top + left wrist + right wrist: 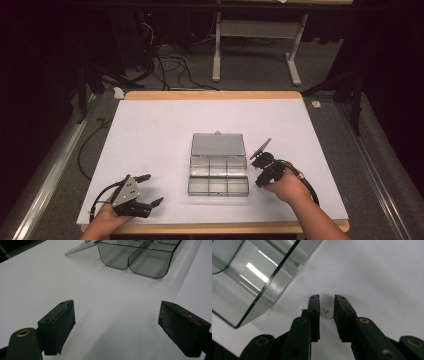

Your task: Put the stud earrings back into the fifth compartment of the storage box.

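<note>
A clear plastic compartment box (pixel 218 178) lies open mid-table, its lid (pixel 217 145) folded back flat behind it. My right gripper (pixel 255 162) is low at the box's right end. In the right gripper view its jaws (pixel 327 299) stand a narrow gap apart over the white table, the box's rounded corner (pixel 249 277) to their left. A small bead on a thin wire hook (pixel 326 309) lies in that gap, touching neither pad. Another bit of wire (pixel 303 306) curls just outside the left jaw. My left gripper (pixel 155 188) rests at the table's front left, wide open and empty (pixel 117 305), the box (pixel 140 257) farther off.
The white table top (pixel 165 125) has a wooden edge at front and back. Beyond the table stand a white frame (pixel 255 45) and loose cables (pixel 170 65) on the dark floor. A black cable (pixel 305 182) trails from the right gripper.
</note>
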`<state>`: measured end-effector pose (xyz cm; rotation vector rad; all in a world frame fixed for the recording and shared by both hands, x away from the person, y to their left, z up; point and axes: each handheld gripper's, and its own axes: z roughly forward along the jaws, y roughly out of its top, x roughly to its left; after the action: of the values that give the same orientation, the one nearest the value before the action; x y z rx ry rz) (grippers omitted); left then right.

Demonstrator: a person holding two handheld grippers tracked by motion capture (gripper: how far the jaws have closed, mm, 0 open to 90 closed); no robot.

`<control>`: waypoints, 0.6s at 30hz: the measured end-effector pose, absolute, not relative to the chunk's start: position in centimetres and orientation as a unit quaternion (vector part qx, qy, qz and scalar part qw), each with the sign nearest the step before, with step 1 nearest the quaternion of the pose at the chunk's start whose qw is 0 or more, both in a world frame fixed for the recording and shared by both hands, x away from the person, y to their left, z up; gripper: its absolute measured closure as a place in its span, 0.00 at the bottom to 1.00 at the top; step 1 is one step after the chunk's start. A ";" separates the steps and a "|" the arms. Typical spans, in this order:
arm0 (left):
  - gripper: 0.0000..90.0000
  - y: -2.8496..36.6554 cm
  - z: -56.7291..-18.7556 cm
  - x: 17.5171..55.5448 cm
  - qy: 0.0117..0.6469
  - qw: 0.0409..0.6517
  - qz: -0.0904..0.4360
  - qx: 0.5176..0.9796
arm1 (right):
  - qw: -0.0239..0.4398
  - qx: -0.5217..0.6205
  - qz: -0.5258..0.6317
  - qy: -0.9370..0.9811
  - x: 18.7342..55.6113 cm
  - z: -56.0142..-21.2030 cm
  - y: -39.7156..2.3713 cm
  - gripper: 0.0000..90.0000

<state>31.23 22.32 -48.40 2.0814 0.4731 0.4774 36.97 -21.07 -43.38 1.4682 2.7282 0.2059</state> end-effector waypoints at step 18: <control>0.16 22.3 -48.4 31.3 0.193 0.460 0.193 0.845 | 0.012 0.468 0.062 0.882 37.0 -42.8 -21.3 0.96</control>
<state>31.25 22.31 -48.41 2.0809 0.4752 0.4746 37.02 -21.29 -42.77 1.4581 2.7491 0.1920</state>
